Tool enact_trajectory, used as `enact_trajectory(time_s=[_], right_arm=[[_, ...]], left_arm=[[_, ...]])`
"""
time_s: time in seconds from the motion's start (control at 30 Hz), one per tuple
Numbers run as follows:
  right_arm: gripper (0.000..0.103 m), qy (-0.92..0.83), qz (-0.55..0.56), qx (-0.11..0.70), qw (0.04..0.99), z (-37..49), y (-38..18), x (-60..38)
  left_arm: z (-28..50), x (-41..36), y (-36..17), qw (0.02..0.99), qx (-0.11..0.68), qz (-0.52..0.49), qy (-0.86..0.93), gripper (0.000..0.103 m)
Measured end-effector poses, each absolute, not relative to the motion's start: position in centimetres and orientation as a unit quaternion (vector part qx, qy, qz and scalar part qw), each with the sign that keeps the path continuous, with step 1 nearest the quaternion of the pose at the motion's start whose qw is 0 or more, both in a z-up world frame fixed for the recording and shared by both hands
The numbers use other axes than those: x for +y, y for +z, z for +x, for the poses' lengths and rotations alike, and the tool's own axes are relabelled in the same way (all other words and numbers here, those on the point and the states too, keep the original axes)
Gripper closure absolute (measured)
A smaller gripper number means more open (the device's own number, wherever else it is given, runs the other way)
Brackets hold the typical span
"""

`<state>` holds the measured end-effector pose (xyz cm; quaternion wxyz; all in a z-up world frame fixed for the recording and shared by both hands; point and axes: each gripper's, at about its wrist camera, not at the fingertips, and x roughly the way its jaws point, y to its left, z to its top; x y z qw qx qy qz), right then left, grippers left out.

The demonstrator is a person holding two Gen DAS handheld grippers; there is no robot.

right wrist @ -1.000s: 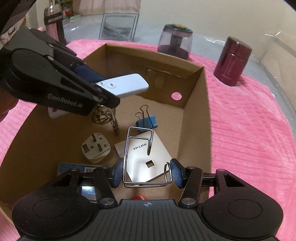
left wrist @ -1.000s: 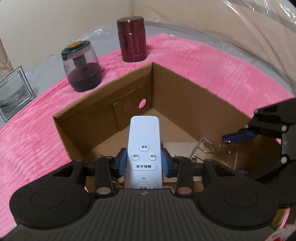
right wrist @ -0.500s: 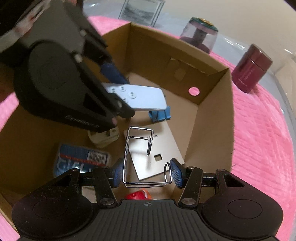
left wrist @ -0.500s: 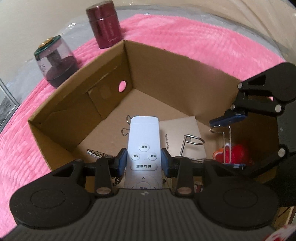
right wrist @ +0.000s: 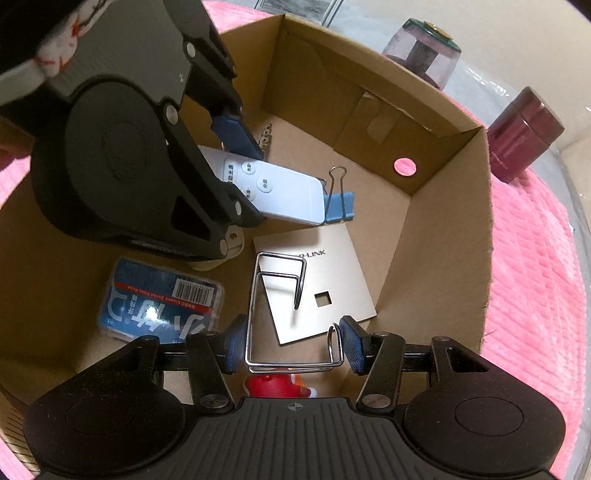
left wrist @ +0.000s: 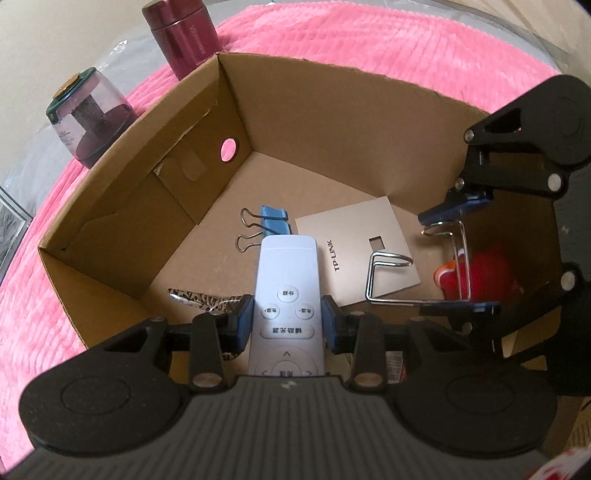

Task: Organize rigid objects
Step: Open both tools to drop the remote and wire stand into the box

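- Cardboard box sits on the pink blanket; both grippers reach down inside it.
- Left gripper pinches a white remote by its sides, above the box floor near the blue binder clip.
- Right gripper clamps a bent wire rack, over the TP-LINK card in the box.
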<state>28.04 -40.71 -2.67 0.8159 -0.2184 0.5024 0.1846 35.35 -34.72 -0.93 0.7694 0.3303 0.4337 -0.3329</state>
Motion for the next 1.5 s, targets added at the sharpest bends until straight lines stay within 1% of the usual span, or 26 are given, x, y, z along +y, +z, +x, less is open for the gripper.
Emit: enact_trajectory(time_s=[0.47,0.77,1.17,1.5], right_arm=[[0.053,0.188,-0.222,0.508,0.811,28.6,-3.4,-40.8],[0.053,0.187,-0.220,0.509,0.810,28.5,-3.3,-40.8],[0.053,0.187,-0.232,0.516,0.803,28.5,-3.6,-40.7],[0.053,0.186,-0.246,0.521,0.796,28.4,-4.2,-40.7]], left_arm=[[35.5,-35.2,-2.0,0.747,0.454,0.362,-0.322,0.069],[35.5,-35.2,-2.1,0.749,0.456,0.358,-0.322,0.069],[34.9,-33.8,-0.8,0.783,0.427,0.308,-0.332,0.069],[34.2,-32.0,1.5,0.812,0.397,0.261,-0.340,0.069]])
